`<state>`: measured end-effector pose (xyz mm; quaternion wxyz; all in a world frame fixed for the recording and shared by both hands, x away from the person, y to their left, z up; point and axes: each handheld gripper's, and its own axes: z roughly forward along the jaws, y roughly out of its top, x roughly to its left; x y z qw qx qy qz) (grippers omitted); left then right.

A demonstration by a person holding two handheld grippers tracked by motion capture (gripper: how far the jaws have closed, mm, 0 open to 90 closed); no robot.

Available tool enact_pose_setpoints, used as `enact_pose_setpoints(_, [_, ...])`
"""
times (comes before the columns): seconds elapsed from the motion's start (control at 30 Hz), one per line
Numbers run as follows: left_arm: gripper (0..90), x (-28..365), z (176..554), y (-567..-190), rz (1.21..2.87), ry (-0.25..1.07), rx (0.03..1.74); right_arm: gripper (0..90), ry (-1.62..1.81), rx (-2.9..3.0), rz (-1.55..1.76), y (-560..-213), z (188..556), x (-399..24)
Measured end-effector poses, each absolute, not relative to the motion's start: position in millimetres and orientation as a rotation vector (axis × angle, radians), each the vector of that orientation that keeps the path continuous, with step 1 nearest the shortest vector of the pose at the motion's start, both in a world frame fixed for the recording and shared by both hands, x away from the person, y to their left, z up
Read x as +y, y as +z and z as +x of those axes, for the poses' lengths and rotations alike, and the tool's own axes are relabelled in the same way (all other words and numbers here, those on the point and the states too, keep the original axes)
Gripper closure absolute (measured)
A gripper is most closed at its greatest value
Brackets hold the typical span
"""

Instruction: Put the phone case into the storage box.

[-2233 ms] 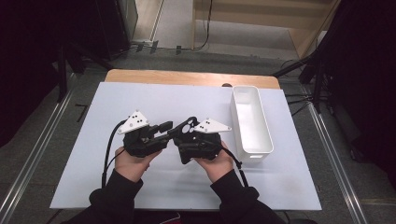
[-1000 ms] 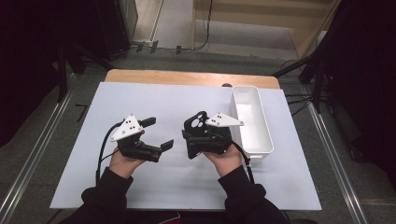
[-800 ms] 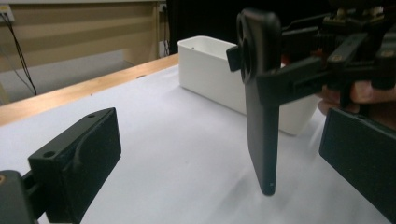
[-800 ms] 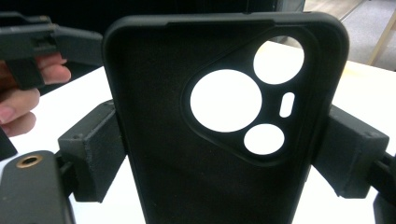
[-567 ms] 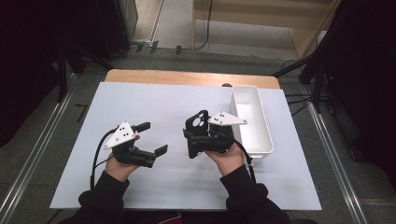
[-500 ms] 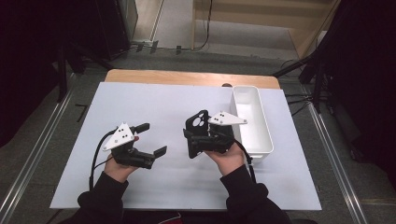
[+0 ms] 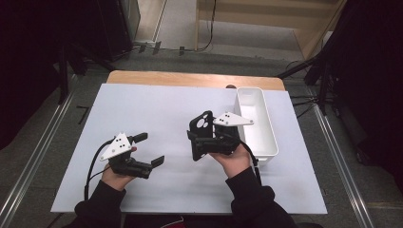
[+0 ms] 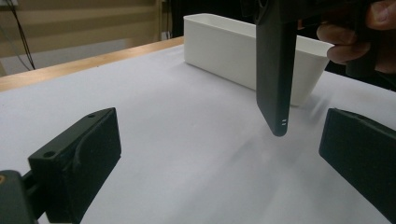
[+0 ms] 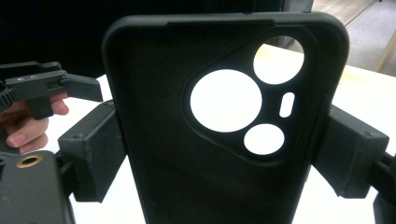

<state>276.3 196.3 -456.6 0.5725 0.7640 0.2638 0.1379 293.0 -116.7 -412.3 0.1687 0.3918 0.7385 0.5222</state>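
A black phone case [image 7: 200, 135] is gripped across its width by the right gripper [image 7: 202, 141], held upright just right of the bench's [image 7: 157, 102] centre, clear of the white sheet. A white tray [image 7: 266, 137] is seen close by at its 3 o'clock. The left gripper [image 7: 149, 149] is found at the case's 8 o'clock, well apart, its jaws spread wide with nothing between them.

Ahead between wide-apart jaws, bare white mat [image 8: 187, 140]; right of centre, black phone case [image 8: 275, 70] hanging edge-on above it, pinched from above by fingers [image 8: 345, 44]; beyond, white bin [image 8: 224, 42] lying on mat.
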Motion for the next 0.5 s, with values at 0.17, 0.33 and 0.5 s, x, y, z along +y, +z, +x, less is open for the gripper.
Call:
enact_pose_setpoints(0.17, [0.0,204,273,-461,1.789,0.312,0.644,11.6,1.487,2.111,1.109,-408,294,-118])
enact_pose_setpoints(0.33, [0.0,208,270,-462,1.792,0.314,0.656,11.7,1.501,2.105,1.106,-403,296,-123])
enact_pose_setpoints(0.5, [0.0,212,267,-461,1.782,0.323,0.669,11.7,1.517,2.112,1.104,-397,301,-129])
